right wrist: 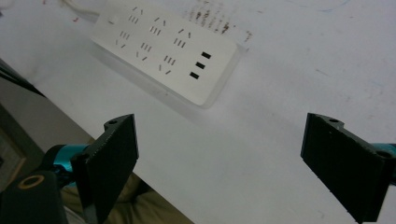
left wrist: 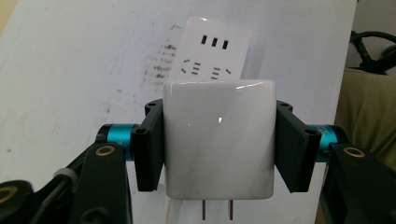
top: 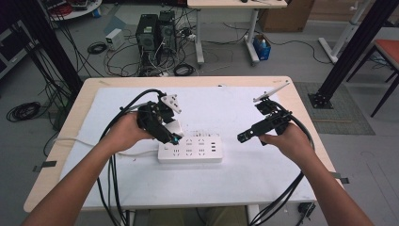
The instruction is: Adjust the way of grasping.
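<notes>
The table (top: 301, 155), w/ its white sheet, carries the white power strip (top: 190, 149), and I place all else relative to that strip. It lies flat near the middle of the sheet, its white cord going off to the left side. It has rows of sockets, and three USB slots at its right end.

Your left gripper (top: 168, 128) is directly over the left end of the strip, just above it. In the left gripper view its two black pads (left wrist: 150, 151) press on both sides of a white plug-in adapter (left wrist: 218, 139), so it is closed firmly on this block. The adapter's two flat metal prongs (left wrist: 216, 210) stick out at the bottom of that view. I cannot tell if the prongs already touch the strip.

Your right gripper (top: 245, 135) hangs to the right of the strip, apart from it. Its jaws stand wide and have nothing between them.

Step in hand, as I judge: you are carrying the adapter to a socket, approx. at the left end. Next move needs the prongs lined up w/ a two-slot socket, square to the strip's face, then a straight push down. The strip may slide or tip, so maybe your right gripper should hold its right end first.
</notes>
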{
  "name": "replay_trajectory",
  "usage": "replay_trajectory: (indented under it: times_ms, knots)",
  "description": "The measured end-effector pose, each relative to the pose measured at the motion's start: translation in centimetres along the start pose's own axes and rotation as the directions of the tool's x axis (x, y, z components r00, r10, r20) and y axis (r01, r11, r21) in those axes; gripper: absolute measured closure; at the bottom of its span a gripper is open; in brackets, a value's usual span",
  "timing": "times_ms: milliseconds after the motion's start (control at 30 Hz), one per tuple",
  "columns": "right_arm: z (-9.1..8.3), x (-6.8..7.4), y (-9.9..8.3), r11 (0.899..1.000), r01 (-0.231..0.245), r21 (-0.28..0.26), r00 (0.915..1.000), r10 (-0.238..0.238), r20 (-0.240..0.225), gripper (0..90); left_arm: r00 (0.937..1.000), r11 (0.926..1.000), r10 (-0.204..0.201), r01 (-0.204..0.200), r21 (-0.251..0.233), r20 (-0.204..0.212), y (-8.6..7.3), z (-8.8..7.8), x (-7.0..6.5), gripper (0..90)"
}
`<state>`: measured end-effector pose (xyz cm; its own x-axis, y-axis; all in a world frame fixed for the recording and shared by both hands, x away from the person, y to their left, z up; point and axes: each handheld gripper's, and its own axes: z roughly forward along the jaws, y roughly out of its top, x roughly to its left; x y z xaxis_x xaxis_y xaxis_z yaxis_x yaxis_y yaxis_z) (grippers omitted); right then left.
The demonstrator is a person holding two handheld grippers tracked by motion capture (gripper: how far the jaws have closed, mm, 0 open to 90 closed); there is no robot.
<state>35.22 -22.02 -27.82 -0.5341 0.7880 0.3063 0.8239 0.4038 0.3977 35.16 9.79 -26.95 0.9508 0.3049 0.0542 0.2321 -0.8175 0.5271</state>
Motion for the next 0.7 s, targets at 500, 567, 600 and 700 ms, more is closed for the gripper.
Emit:
replay_trajectory:
  times_ms: [500,567,600,700]
  knots:
    - [1.7,-0.6,0.3,0.990,-0.132,-0.038,0.9769,0.124,-0.174,10.5,0.9940,0.9942,0.079,-0.073,-0.079,0.075,2.2,3.5,-0.8,42.6]
    - [1.7,-0.6,0.3,0.990,-0.138,-0.042,0.9745,0.128,-0.185,10.6,0.9936,0.9937,0.084,-0.077,-0.081,0.077,2.7,4.0,-0.9,42.5]
    - [1.7,-0.6,0.4,0.989,-0.143,-0.043,0.9714,0.132,-0.197,10.6,0.9929,0.9933,0.091,-0.084,-0.079,0.077,2.9,4.2,-1.0,42.5]
    - [1.9,-0.5,0.5,0.986,-0.158,-0.048,0.9643,0.144,-0.222,10.5,0.9919,0.9912,0.094,-0.085,-0.101,0.086,3.5,4.7,-1.2,42.6]
